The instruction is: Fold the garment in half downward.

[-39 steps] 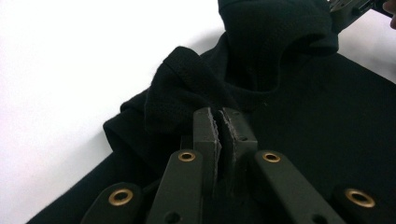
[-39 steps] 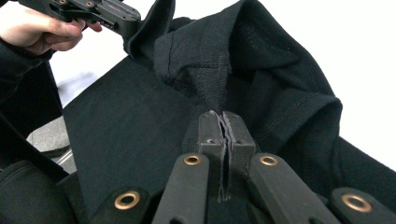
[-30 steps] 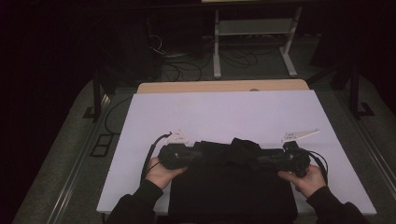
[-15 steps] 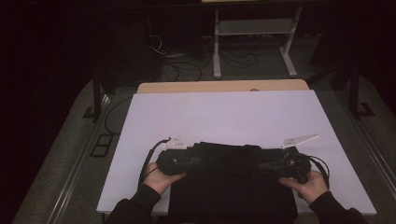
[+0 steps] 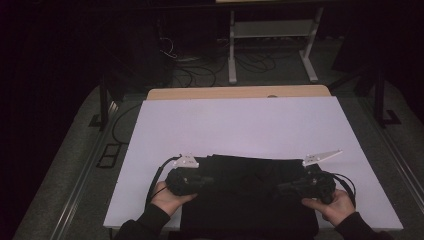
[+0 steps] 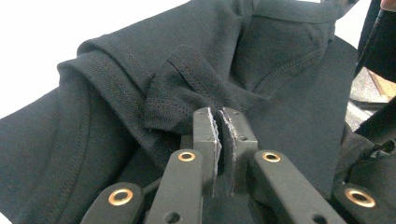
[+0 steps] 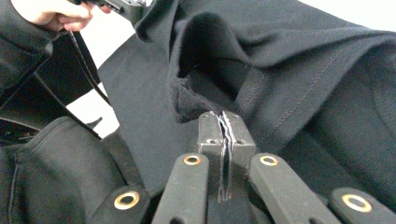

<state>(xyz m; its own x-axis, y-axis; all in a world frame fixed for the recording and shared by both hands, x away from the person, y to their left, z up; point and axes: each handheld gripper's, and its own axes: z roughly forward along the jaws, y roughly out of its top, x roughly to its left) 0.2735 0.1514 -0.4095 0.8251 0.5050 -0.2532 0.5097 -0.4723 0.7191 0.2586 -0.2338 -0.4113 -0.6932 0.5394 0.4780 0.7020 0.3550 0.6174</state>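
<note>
A black knitted cotton garment (image 5: 250, 192) lies bunched across the lower middle of the high view, on the near part of the white rectangular table sheet (image 5: 240, 125); its front edge hangs off the sheet toward the person. The left gripper (image 5: 192, 181) sits at the lower left of that view and the right gripper (image 5: 300, 189) at the lower right, each at one end of the cloth.

In the left gripper view the jaws stand together at the bottom centre, pinched on a stitched fold of the fabric (image 6: 177, 98); in the right gripper view the jaws are likewise pressed together on a hemmed edge (image 7: 191, 105), with the person's other hand (image 7: 56, 14) at the upper left.

The step looks like lifting or spreading the garment by its two ends; to do it well, I'd keep both pinches firm, raise the hands level and together, and draw them apart gently so the cloth flattens rather than twists; a bite this near the hem could slip if tugged sharply.
</note>
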